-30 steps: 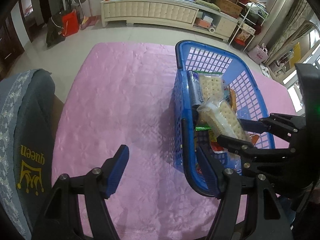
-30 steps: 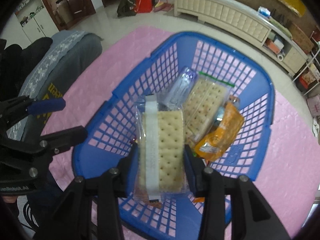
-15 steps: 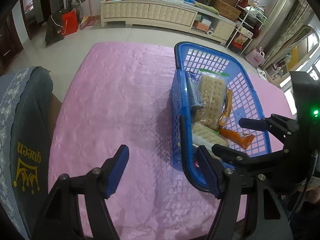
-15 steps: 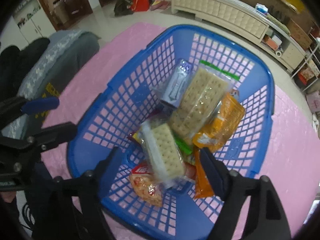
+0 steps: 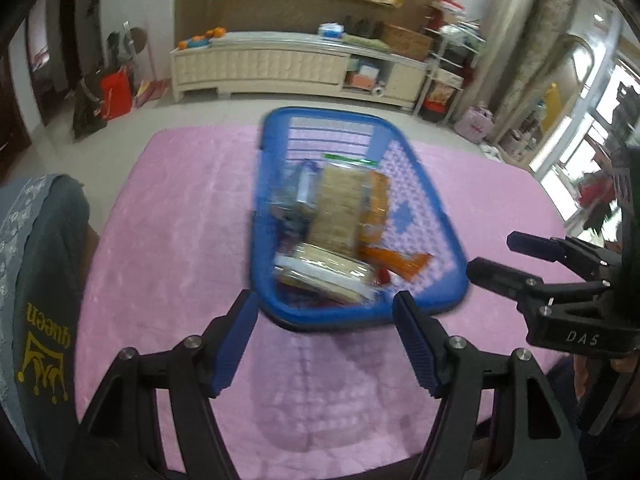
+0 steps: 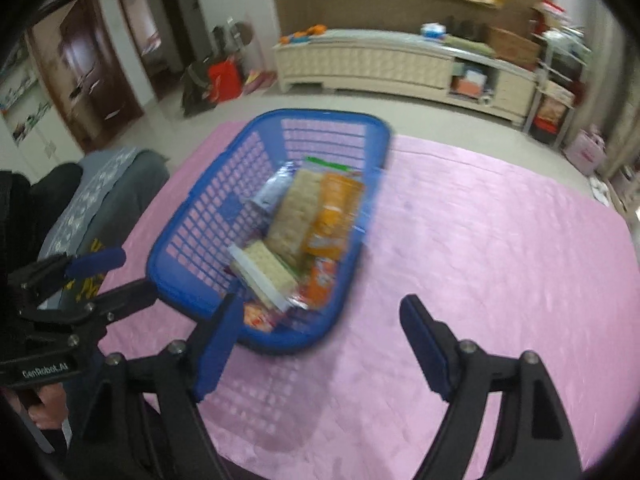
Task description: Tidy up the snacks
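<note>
A blue plastic basket [image 5: 440, 216] stands on the pink tablecloth and holds several snacks. A wrapped cracker pack [image 5: 328, 276] lies at its near end. Behind that lie a longer cracker pack [image 5: 336, 208] and an orange packet [image 5: 396, 264]. My left gripper [image 5: 324, 340] is open and empty, just short of the basket's near rim. My right gripper [image 6: 320, 340] is open too, with nothing between its fingers, drawn back to the near right of the basket [image 6: 192, 216]. The cracker pack [image 6: 268, 276] rests loose among the other packets. Both views are blurred by motion.
The pink cloth [image 5: 180, 220] covers the table, with bare cloth left and right of the basket. A grey chair back [image 5: 44, 280] with yellow lettering stands at the left edge. Past the table are a tiled floor and a long cream cabinet [image 5: 280, 68].
My right gripper opened and let go of the cracker pack, which now lies in the basket. Both grippers have drawn back from the basket toward the table's near edge.
</note>
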Demonstrator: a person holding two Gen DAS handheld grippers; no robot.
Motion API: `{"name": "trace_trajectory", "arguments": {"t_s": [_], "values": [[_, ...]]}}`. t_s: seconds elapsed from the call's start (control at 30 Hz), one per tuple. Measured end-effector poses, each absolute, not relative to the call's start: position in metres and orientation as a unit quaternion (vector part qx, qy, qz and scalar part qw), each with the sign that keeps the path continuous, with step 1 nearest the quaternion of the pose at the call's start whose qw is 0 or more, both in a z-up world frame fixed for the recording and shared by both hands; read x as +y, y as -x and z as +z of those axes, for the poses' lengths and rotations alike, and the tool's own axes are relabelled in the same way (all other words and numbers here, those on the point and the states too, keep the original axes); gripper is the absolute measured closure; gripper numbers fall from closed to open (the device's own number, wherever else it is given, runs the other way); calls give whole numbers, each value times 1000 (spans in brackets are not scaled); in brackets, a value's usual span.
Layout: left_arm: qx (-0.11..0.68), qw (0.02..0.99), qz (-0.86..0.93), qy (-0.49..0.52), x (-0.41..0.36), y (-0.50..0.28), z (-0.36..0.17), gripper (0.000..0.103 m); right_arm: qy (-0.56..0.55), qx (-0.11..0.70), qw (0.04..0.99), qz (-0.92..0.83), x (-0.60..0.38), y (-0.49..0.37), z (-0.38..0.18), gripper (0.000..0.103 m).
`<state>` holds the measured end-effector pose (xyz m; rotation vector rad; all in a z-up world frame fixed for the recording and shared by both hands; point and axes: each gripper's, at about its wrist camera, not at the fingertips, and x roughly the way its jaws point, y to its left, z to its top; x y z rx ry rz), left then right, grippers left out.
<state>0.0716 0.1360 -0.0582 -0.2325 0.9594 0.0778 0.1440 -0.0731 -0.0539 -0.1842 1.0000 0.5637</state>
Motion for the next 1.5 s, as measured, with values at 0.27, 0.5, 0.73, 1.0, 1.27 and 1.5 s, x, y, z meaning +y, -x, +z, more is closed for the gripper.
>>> {"name": "trace_trajectory", "arguments": {"t_s": [0.27,0.5,0.73,1.0,1.27,1.5], "values": [[376,926,21,35,63,-41,-23,35,58,428,875,217,-129,-110,-33,20],[297,954,21,23,29,-15,19,19,48,356,914,187,-165,-77,7,13],[239,971,14,6,-1,18,49,0,39,299,937,174,-189,-41,37,0],[227,974,25,-14,-16,31,64,0,38,272,947,168,-199,-11,53,0],[233,972,17,-10,-18,35,60,0,40,273,946,172,-197,1,54,0],[230,973,14,-9,-18,40,62,0,33,278,944,176,-195,4,57,0]]}}
